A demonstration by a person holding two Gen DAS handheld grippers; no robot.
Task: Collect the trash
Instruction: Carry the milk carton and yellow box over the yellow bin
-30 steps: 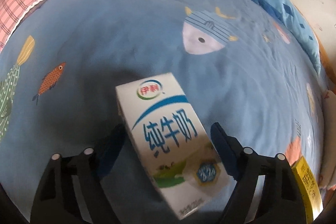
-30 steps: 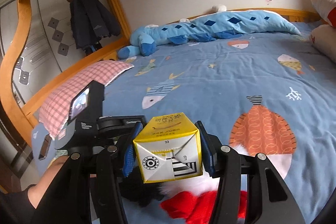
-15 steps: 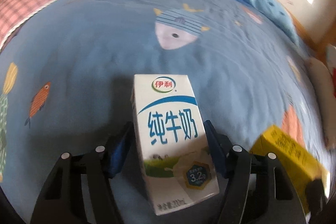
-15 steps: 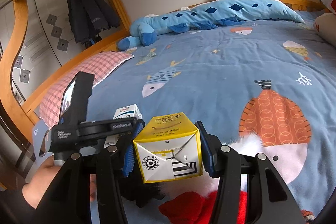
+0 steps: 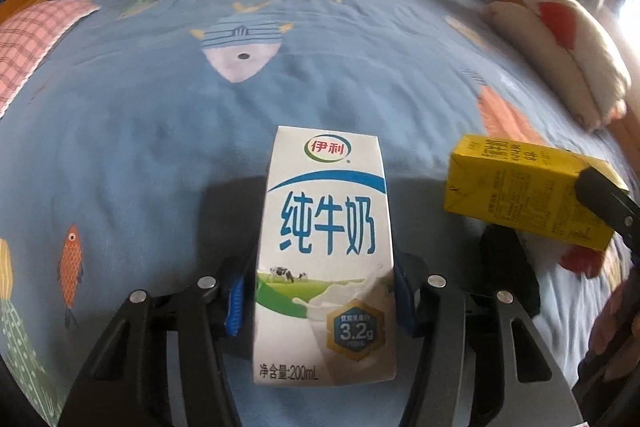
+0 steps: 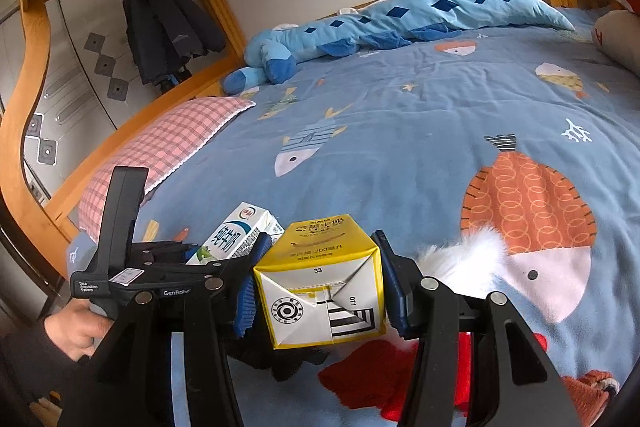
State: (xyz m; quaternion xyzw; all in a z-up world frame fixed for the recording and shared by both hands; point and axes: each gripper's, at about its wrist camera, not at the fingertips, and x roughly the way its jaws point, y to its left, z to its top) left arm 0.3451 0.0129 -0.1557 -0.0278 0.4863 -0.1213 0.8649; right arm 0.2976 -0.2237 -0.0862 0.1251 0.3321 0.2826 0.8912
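Observation:
My left gripper (image 5: 320,301) is shut on a white milk carton (image 5: 326,251) with blue lettering, held upright above the blue bed cover. The same carton shows in the right wrist view (image 6: 236,235), with the left gripper body (image 6: 132,267) and a hand behind it. My right gripper (image 6: 320,291) is shut on a yellow drink carton (image 6: 320,287), end face toward the camera. That yellow carton also shows in the left wrist view (image 5: 524,195), to the right of the milk carton.
A blue fish-print bed cover (image 6: 400,131) fills both views. A pink checked pillow (image 6: 160,155) lies at the left, a long blue plush (image 6: 380,27) along the far wall, a white and red plush (image 5: 560,39) at the right. Red and white fabric (image 6: 400,379) lies under the right gripper. A wooden bed frame (image 6: 36,39) stands at the left.
The left gripper closed on the milk carton, lifted it upright off the cover and tilted up toward the far wall. The right gripper stays shut on the yellow carton, with the two cartons now side by side.

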